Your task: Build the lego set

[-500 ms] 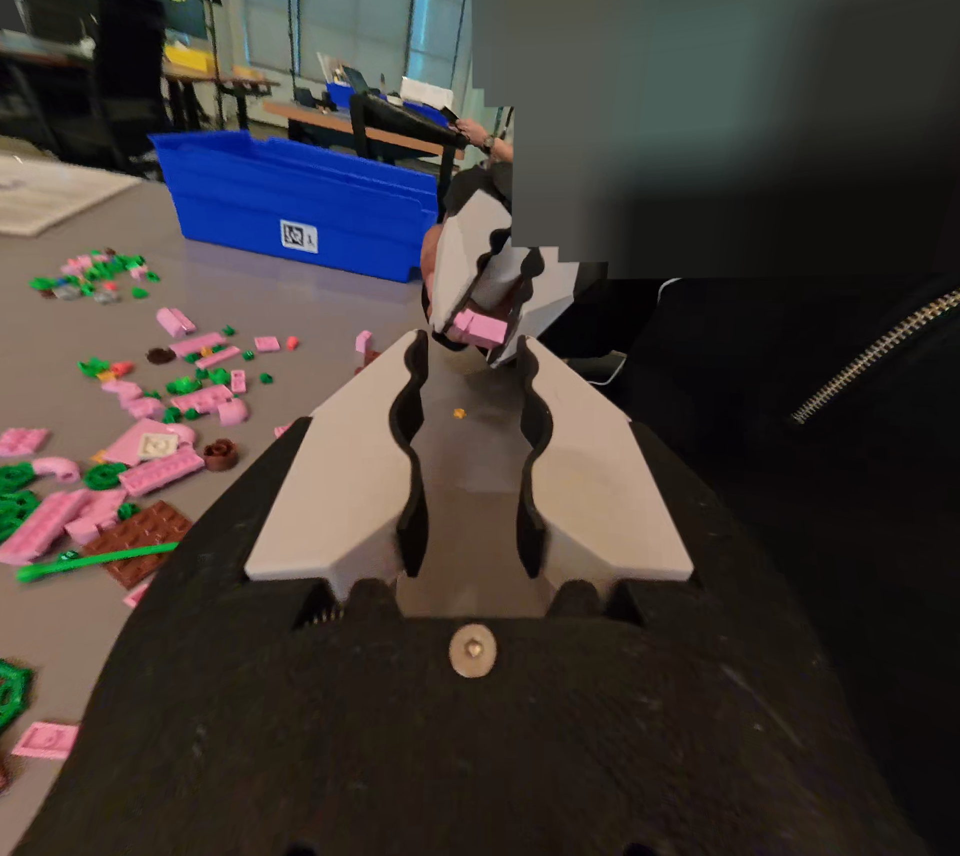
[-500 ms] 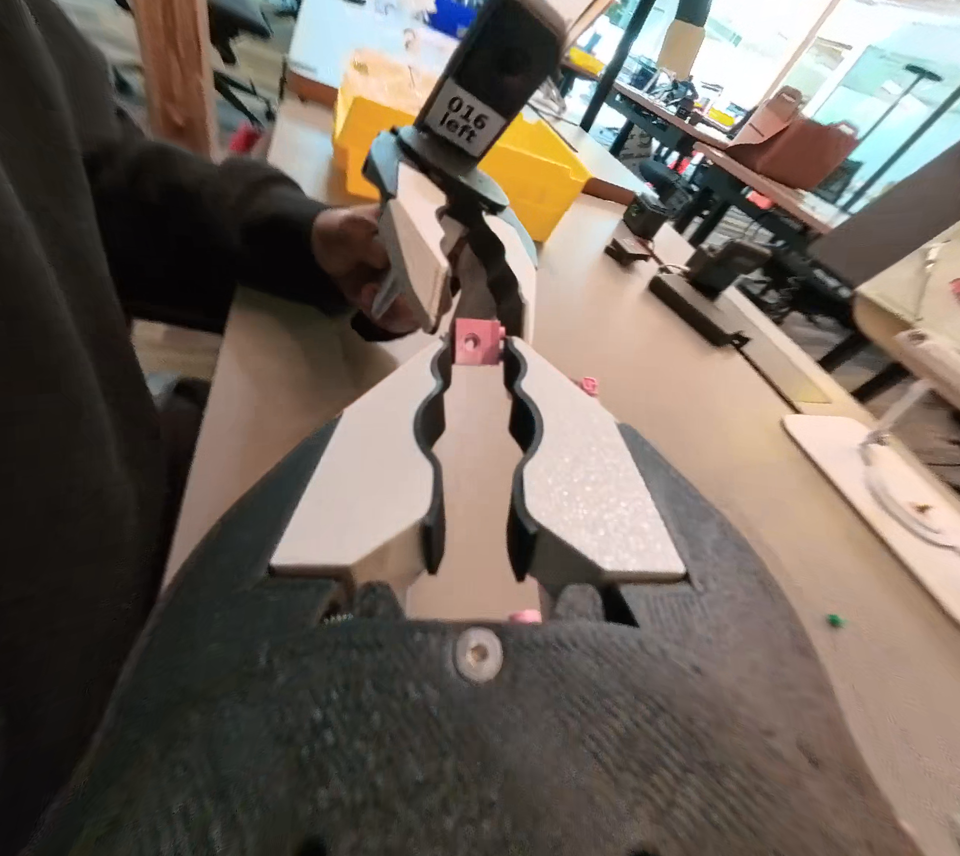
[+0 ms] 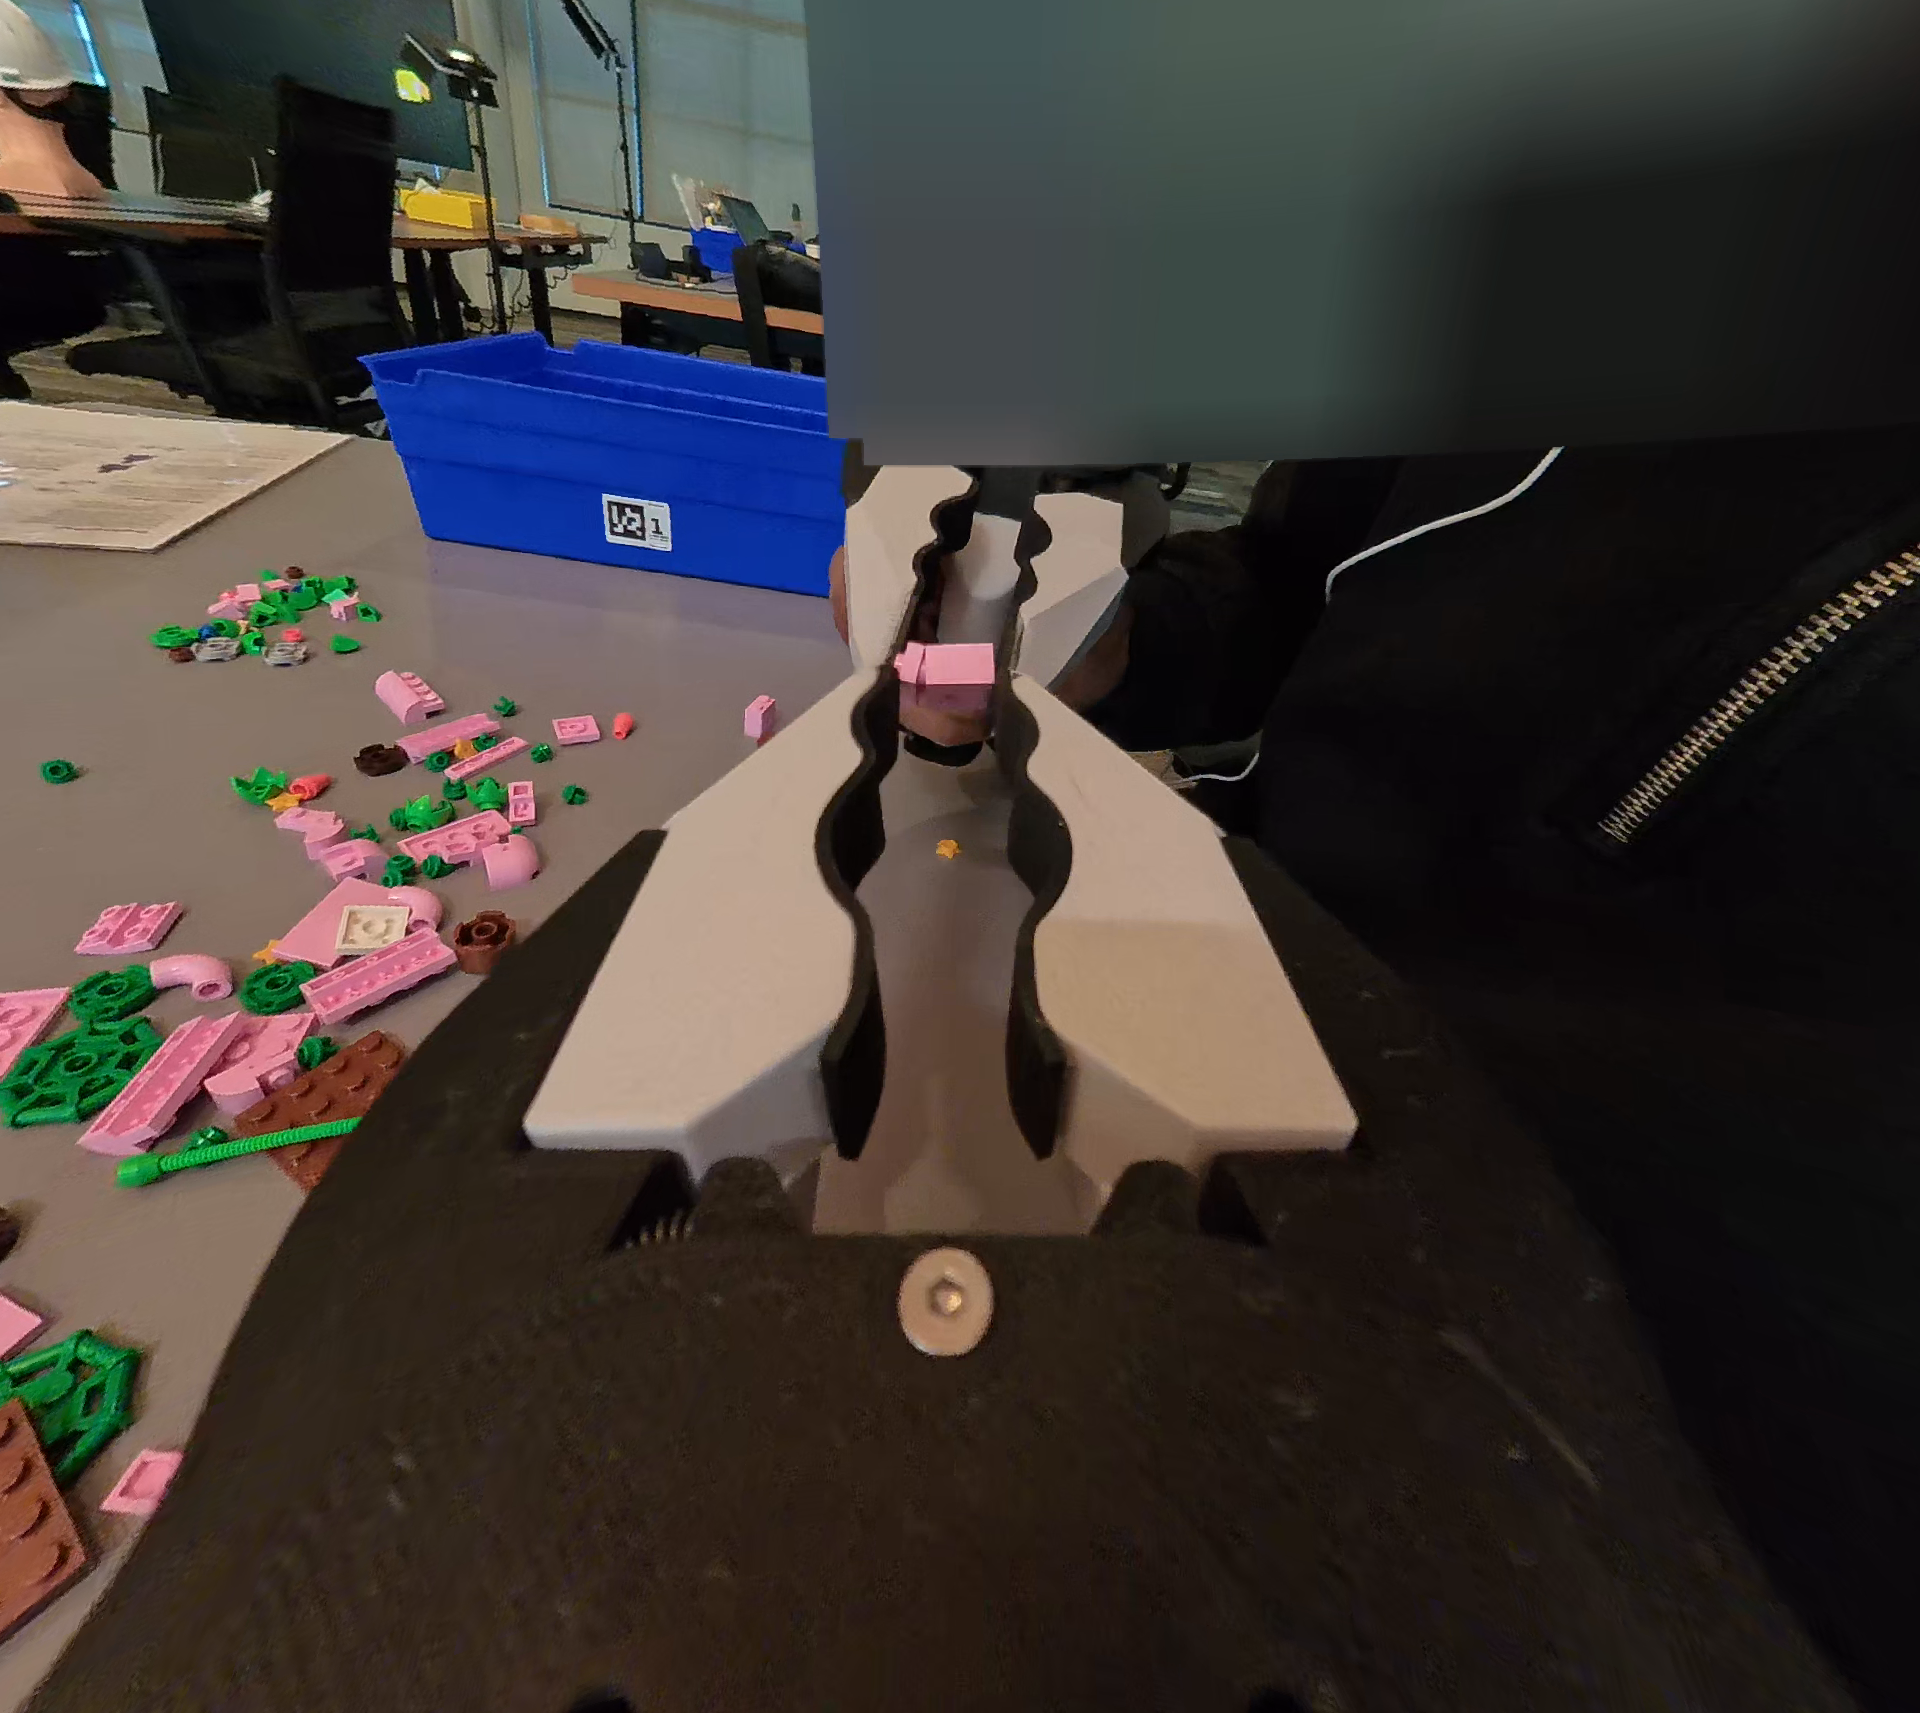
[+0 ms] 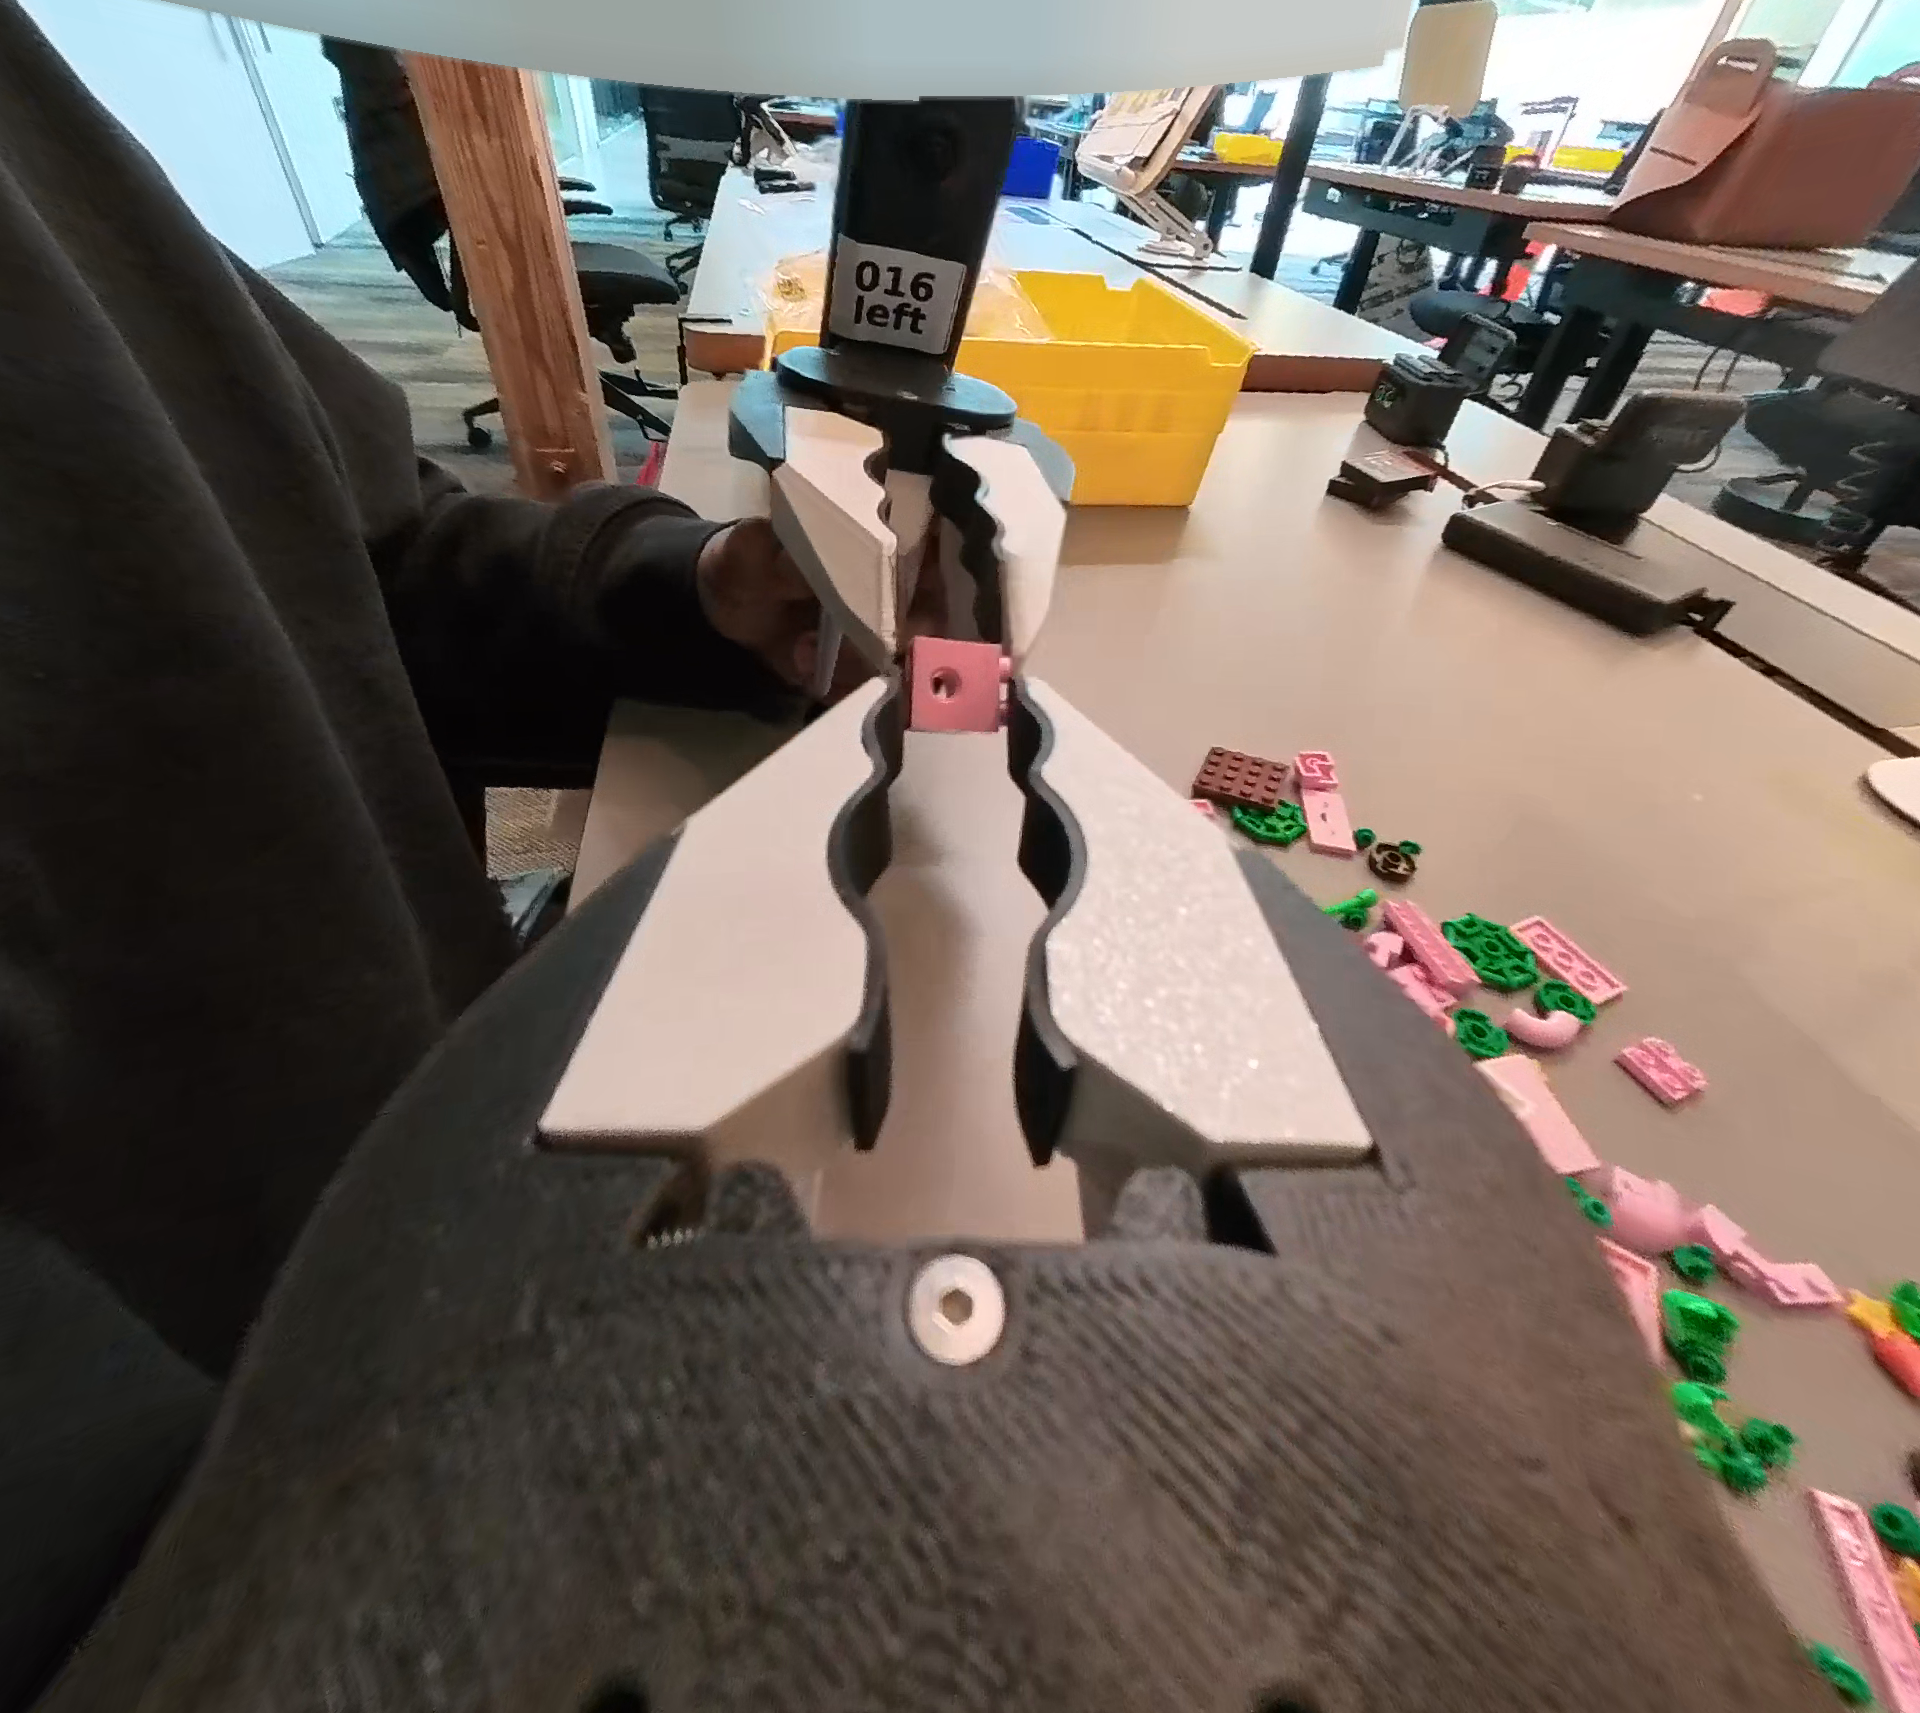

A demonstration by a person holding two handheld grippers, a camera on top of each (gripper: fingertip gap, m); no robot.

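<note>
- The right gripper (image 4: 956, 707) is pinching a pink brick (image 4: 954, 697) at its tips, above the table (image 4: 1299, 676).
- The left gripper (image 3: 940, 707) is meeting it tip to tip; its grip is unclear.
- A white label is sitting on the blue bin (image 3: 623, 458).
- Loose pieces (image 3: 343, 884) are lying across the grey table in an office.

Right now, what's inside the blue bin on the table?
The blue bin sits at the far side of the table. Only its rim and upper inside walls show, and nothing sticks out above them. Its bottom is hidden by the front wall, so I can't tell what's inside.
</note>
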